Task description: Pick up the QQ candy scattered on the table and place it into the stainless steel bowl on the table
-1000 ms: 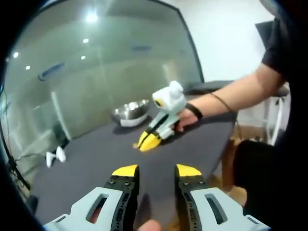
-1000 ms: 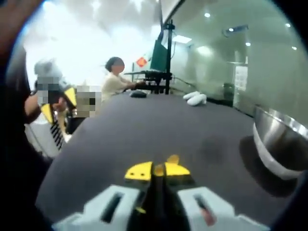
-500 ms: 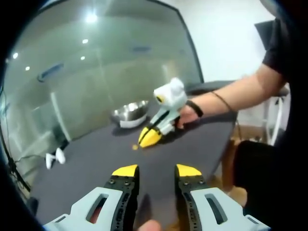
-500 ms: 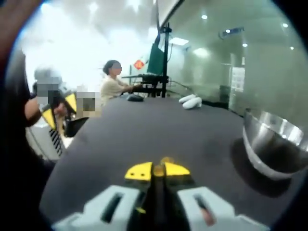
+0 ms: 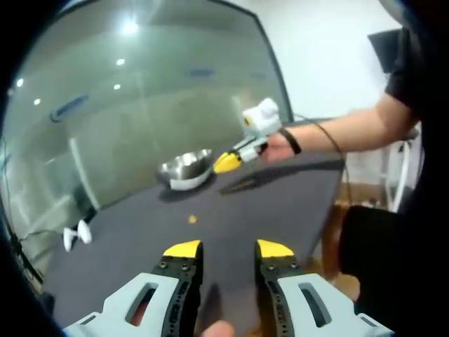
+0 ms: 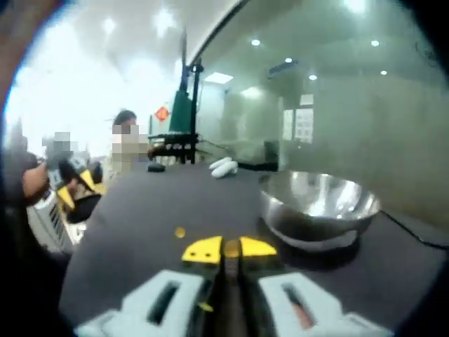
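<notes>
QQ candy pinched in right gripper jaws, now raised beside bowl, left gripper jaws open

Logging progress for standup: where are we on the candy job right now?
In hand: the right tongs, shut on a QQ candy, are raised near the stainless steel bowl, not yet over it. Left: one candy lies on the dark table; the left tongs are open. Done: the visible bowl interior looks bare; its bottom is hidden.
</notes>
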